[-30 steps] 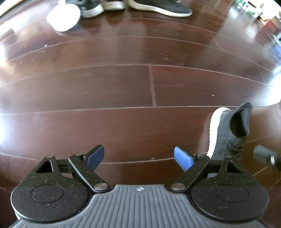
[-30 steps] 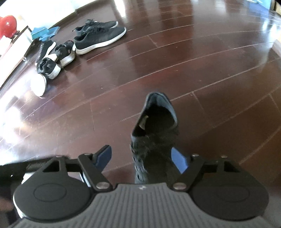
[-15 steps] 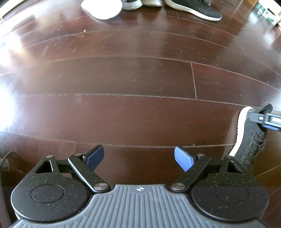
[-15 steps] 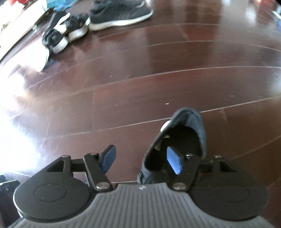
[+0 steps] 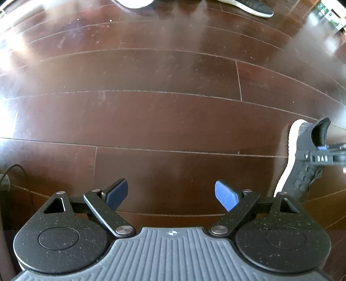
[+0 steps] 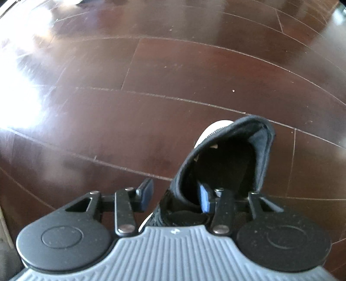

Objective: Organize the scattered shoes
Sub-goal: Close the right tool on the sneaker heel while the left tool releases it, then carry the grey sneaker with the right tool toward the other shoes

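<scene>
right gripper (image 6: 176, 197) fingers straddle collar wall of dark knit shoe (image 6: 225, 164), one finger inside opening, one outside, not visibly pinched. shoe on floor (image 6: 151, 90), long axis along fingers, heel away. left gripper (image 5: 172, 194) fingers wide, empty, shoe off to its right.

I'm looking at a home, I'd say: glossy dark wooden plank floor (image 5: 168, 121) catching window glare, a knit sneaker (image 6: 225, 164) on it, more shoes (image 5: 248, 6) lying loose by the floor's far edge.
</scene>
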The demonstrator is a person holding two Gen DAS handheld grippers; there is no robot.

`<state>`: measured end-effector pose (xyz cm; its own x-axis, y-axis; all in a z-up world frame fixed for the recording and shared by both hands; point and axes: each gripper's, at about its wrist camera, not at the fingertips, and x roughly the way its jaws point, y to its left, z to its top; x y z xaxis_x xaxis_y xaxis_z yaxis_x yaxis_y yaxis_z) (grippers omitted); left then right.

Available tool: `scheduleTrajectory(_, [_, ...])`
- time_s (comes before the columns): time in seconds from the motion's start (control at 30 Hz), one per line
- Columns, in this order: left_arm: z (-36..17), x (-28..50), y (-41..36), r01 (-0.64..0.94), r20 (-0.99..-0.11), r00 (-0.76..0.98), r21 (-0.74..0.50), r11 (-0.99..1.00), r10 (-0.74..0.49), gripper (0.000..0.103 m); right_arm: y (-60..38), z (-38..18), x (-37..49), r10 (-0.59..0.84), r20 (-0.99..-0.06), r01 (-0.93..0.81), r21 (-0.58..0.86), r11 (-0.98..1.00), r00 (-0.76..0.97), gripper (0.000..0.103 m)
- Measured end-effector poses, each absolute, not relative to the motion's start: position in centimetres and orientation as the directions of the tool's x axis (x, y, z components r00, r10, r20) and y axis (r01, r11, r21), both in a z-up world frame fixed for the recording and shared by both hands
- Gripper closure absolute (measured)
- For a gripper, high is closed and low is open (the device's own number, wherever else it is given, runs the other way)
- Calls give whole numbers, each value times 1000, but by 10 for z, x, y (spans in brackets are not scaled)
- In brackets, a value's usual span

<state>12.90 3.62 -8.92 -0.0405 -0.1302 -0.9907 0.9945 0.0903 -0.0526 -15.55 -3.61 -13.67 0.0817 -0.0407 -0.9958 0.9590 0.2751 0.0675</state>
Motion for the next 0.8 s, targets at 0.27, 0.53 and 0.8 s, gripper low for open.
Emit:
scheduleTrajectory(0.27, [-84, 135, 35, 994, -989, -42, -55, 92, -142, 12, -24, -154, -139, -63, -998, 968, -5, 251, 11, 88])
scheduleTrajectory(0.53, [-83, 155, 37, 990, -993, -24, -40, 137, -116, 12, -9, -151, -132, -67, -998, 976, -24, 217, -10, 98])
scheduleTrajectory(0.8, [-73, 183, 35, 982, -994, -10, -30, 188, -108, 12, -4, -137, -119, -100, -995, 995, 5, 99, 15, 98])
